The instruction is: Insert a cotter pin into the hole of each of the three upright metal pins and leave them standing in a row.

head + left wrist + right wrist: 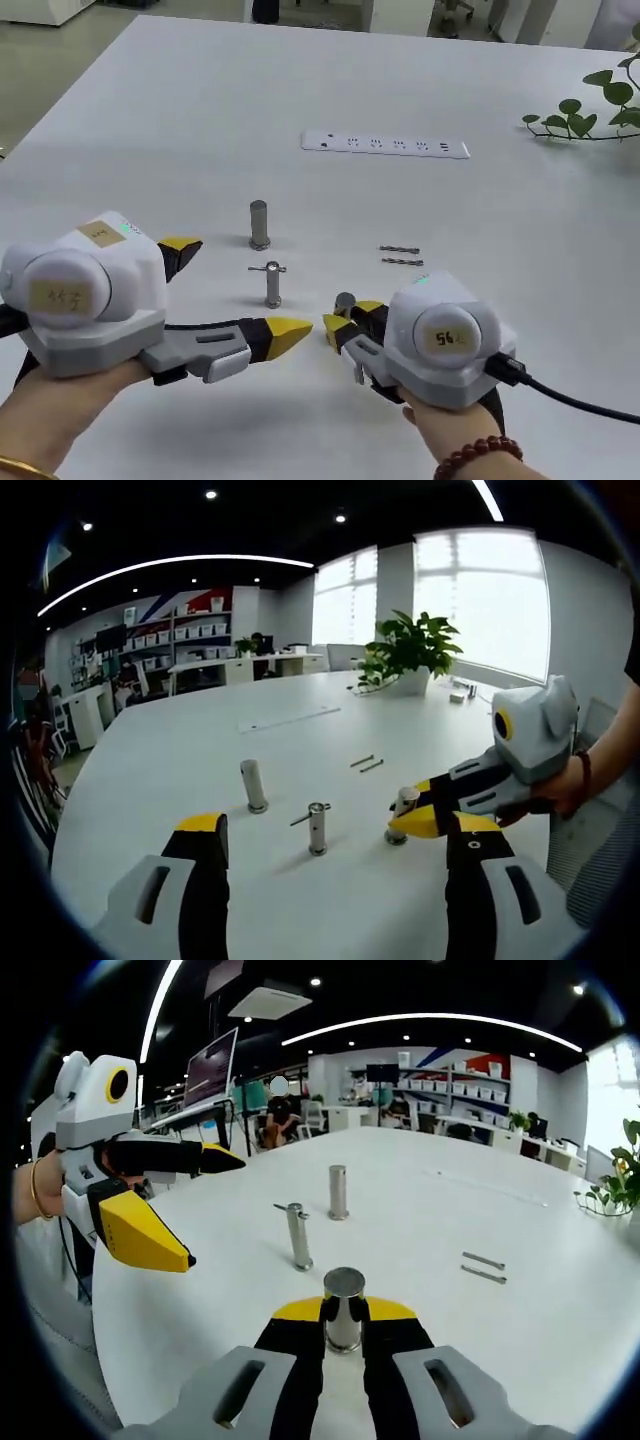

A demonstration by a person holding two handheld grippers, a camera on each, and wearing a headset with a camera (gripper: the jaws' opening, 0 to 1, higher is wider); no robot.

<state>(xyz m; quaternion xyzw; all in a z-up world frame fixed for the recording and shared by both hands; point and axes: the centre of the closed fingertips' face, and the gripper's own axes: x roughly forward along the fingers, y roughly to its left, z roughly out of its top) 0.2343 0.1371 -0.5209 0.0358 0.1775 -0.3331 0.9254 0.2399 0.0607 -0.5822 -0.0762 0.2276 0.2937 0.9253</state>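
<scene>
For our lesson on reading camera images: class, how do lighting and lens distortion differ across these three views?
Head view: even, soft light, straight lines, only faint shadows at the pins on the table. Left gripper view: fisheye bends the ceiling light strip; the windows are blown out white. Right gripper view: same bending, the ceiling lamps arc overhead.

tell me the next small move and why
Probably bring the open left gripper to a loose cotter pin and pick it up: the right gripper is shut on the near pin, which shows no cotter yet, while the middle pin already has one.
</scene>
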